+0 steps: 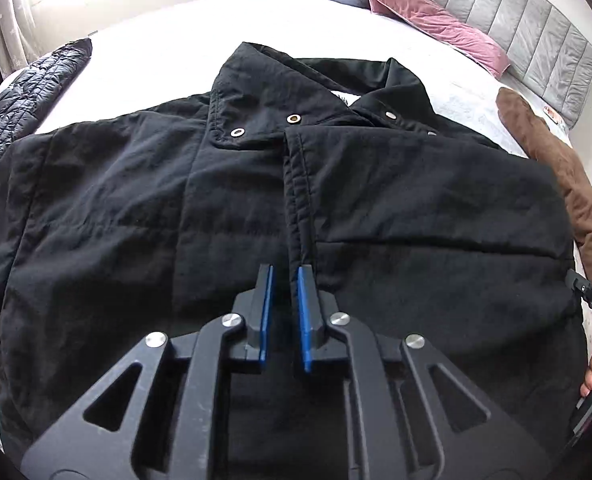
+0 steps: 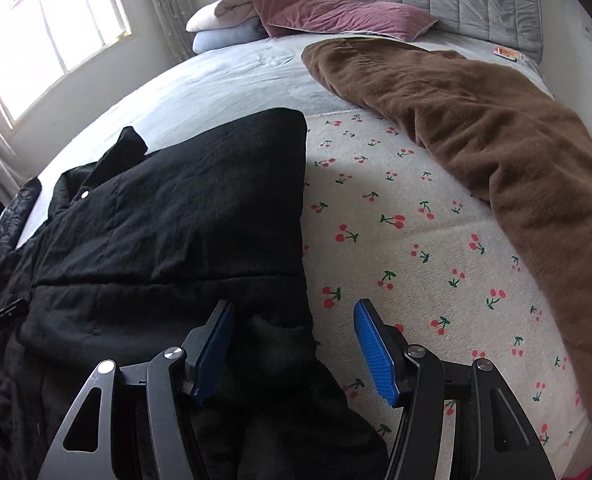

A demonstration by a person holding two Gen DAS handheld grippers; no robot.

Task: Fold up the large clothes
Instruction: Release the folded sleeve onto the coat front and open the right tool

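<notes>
A quilted dark jacket (image 1: 23,92) lies at the far left edge of the bed (image 1: 155,40), just beside the black coat (image 1: 135,200), the garment you are folding. The coat is spread flat across the bed, front up, collar toward the headboard (image 1: 536,48).

Your left gripper (image 1: 285,276) sits over the coat's middle, its blue pads drawn nearly together on the stitched front edge of the coat; the seam runs up between them.

Your right gripper (image 2: 291,320) is at the coat's right side, its pads well apart. The coat's right edge and a dark bunch of its fabric lie between them, untouched by the pads as far as can be told.

Right of the coat the cherry-print sheet (image 2: 396,220) is bare, then comes a brown garment (image 2: 496,160). A pink pillow (image 2: 336,16) lies beyond the coat, against the headboard.
</notes>
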